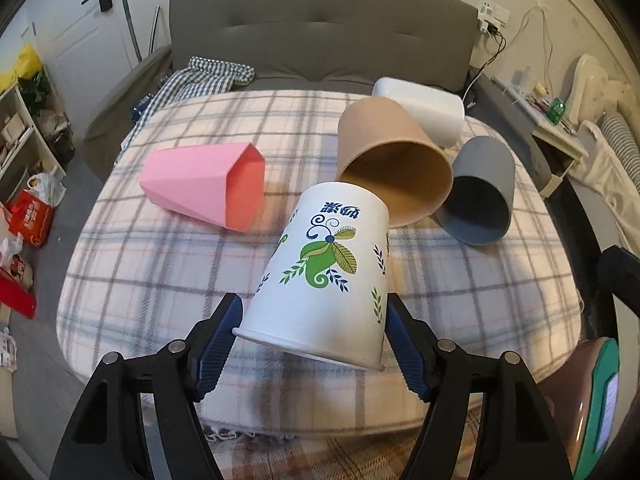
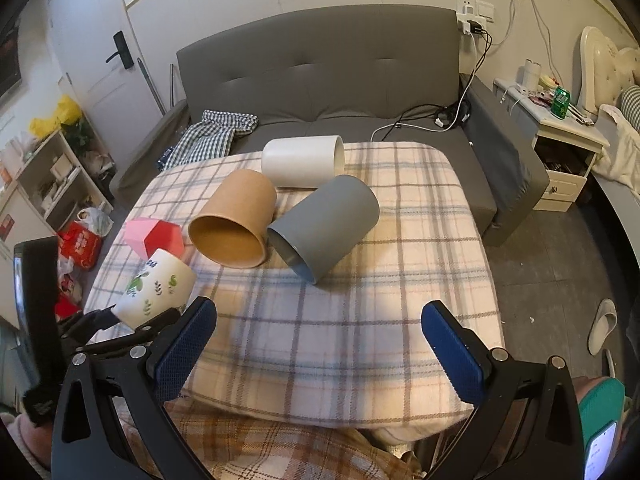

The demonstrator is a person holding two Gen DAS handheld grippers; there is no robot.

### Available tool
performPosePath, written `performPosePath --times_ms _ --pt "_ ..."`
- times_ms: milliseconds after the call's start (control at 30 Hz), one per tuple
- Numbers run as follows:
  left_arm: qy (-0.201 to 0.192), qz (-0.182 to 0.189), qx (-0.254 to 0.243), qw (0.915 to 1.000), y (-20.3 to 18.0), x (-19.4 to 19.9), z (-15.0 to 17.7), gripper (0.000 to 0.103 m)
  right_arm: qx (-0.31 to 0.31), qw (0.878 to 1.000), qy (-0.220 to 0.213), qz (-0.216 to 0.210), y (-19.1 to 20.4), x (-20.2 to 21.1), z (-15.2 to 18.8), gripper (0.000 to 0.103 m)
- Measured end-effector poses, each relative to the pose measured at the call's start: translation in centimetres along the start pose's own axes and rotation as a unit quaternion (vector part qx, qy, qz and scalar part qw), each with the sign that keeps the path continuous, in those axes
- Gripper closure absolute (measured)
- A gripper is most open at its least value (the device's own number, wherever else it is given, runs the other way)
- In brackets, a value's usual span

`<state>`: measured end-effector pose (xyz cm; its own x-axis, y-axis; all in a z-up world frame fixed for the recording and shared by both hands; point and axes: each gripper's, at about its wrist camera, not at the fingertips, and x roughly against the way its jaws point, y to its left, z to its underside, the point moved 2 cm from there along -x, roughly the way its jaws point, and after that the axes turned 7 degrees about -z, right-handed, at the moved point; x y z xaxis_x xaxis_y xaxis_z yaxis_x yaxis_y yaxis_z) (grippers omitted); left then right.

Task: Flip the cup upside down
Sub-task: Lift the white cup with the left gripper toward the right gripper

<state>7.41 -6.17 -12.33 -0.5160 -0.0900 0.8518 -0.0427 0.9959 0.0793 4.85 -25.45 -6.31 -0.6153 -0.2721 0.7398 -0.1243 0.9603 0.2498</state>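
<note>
My left gripper (image 1: 316,344) pinches the printed cup (image 1: 328,276) near its rim, tilted rim-down above the blanket (image 1: 160,272); I judge it nearly flipped, not yet set down. Right gripper (image 2: 320,336) spread, idle.

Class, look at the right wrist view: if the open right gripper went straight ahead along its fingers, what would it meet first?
Probably the grey cup lying on its side on the plaid blanket, its mouth facing the right gripper. Depth is unclear; a lower path might meet blanket first.
</note>
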Motion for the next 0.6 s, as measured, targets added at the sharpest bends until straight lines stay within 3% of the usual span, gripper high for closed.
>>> performPosePath --times_ms 67,100,300,600 --pt "0.011 0.011 0.002 0.9999 0.1 -0.7 0.2 0.024 0.001 1.000 0.003 0.002 0.1 -0.2 0.0 0.000" --pt "0.021 0.014 0.003 0.9997 0.1 -1.0 0.3 0.017 0.003 1.000 0.004 0.004 0.1 -0.3 -0.1 0.000" --pt "0.020 0.028 -0.001 0.9994 0.4 -0.2 0.7 0.015 0.005 1.000 0.006 0.013 0.6 -0.6 -0.3 0.000" --pt "-0.038 0.065 0.016 0.9970 4.2 5.0 -0.2 0.015 0.019 1.000 0.007 0.017 3.1 -0.1 -0.9 0.000"
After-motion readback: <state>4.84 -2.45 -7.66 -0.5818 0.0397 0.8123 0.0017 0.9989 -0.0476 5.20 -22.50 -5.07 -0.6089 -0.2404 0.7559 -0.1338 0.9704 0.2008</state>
